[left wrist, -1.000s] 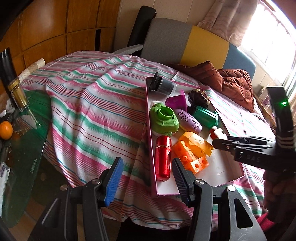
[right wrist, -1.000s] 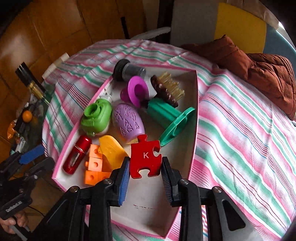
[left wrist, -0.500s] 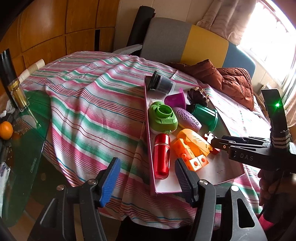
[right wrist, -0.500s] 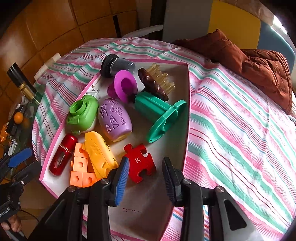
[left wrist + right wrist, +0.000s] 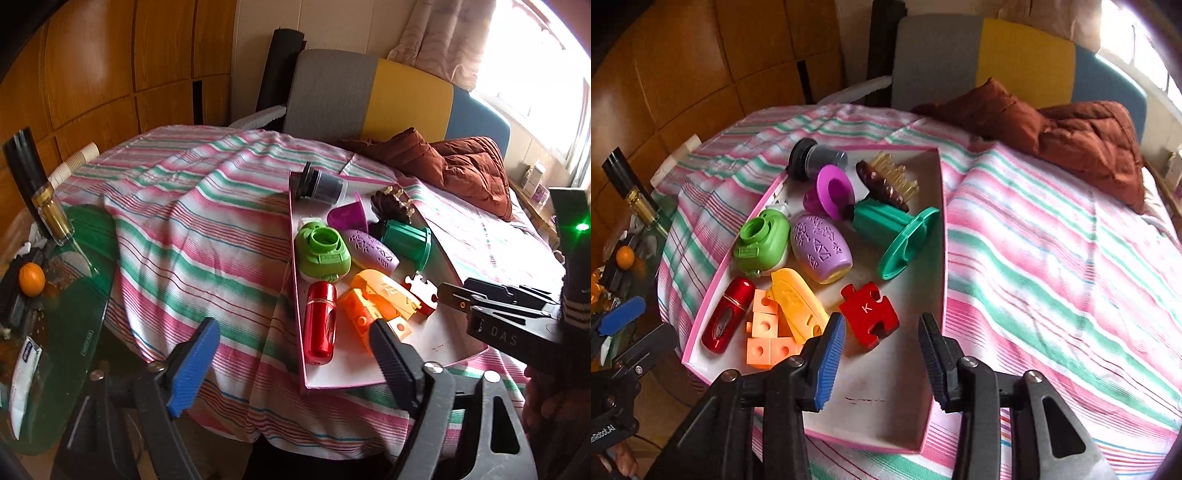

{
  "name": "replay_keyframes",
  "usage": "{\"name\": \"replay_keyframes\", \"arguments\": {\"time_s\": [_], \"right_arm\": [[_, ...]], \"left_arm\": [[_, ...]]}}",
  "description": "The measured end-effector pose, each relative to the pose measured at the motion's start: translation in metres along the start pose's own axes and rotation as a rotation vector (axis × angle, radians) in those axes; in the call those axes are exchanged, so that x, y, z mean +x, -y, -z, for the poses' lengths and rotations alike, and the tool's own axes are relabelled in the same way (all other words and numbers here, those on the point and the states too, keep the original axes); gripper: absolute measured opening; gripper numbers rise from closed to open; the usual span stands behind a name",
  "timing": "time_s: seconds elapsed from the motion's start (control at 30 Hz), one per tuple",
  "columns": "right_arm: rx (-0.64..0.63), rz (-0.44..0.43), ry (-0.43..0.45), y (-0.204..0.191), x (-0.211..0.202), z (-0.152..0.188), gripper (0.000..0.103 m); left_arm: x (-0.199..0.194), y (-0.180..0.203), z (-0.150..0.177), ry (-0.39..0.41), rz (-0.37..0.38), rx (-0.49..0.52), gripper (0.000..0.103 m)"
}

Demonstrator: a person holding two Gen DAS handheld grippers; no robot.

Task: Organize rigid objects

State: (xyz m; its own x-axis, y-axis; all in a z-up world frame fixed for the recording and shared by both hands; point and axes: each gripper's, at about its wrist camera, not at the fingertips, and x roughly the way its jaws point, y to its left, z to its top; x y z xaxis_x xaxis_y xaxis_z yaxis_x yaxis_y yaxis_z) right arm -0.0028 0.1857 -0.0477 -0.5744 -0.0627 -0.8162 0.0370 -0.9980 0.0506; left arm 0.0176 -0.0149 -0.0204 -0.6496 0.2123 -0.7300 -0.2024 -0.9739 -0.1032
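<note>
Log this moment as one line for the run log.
right claw open, above tray | red puzzle piece lying in tray, not gripped | left claw open, at table edge

1. Red cylinder [image 5: 726, 319]: glossy, metallic-looking shine.
2. Red puzzle piece [image 5: 868, 309]: smooth, semi-gloss; wood or plastic, can't tell.
3. Orange blocks [image 5: 764, 339] & yellow-orange piece [image 5: 798, 304]: matt plastic.
4. Green toy [image 5: 762, 240], teal spool [image 5: 895, 230], magenta cup [image 5: 833, 192]: smooth plastic, slight sheen.
5. Purple egg-shaped piece [image 5: 820, 248]: plastic w/ embossed relief pattern.
6. Tray [image 5: 886, 406]: looks like card, matt whitish inside, pink edges.
7. Striped tablecloth [image 5: 1052, 258]: woven cloth, wrinkled.
8. Brown jacket [image 5: 1082, 136]: puffy quilted fabric.
9. Side table [image 5: 74, 314]: green glass top, reflective.
10. Wall panels [image 5: 92, 74]: polished wood.
11. Right gripper [image 5: 881, 350] pads: ribbed, rubbery; body matt black plastic.
</note>
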Motion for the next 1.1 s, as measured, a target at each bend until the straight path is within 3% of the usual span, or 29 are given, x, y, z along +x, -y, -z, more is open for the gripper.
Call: {"name": "replay_keyframes", "arguments": {"time_s": [0.13,0.2,0.4,0.67,1.1], "right_arm": [[0.005,0.021,0.053,-0.005,-0.014,0.003,0.043],[0.007,0.031,0.08,-0.005,-0.022,0.005,0.044],[0.01,0.08,0.155,-0.011,-0.041,0.014,0.044],[0.054,0.095,0.19,-0.006,-0.053,0.023,0.044],[0.047,0.09,0.206,-0.01,-0.06,0.024,0.044]], "left_arm": [[-0.007,0.004,-0.001,0.024,0.0,0.005,0.092],[-0.01,0.006,0.0,0.034,-0.007,0.003,0.103],[-0.019,0.013,0.0,0.072,-0.005,-0.008,0.103],[-0.027,0.02,0.002,0.101,-0.103,-0.011,0.103],[-0.037,0.016,0.002,0.129,-0.099,-0.048,0.103]]}}
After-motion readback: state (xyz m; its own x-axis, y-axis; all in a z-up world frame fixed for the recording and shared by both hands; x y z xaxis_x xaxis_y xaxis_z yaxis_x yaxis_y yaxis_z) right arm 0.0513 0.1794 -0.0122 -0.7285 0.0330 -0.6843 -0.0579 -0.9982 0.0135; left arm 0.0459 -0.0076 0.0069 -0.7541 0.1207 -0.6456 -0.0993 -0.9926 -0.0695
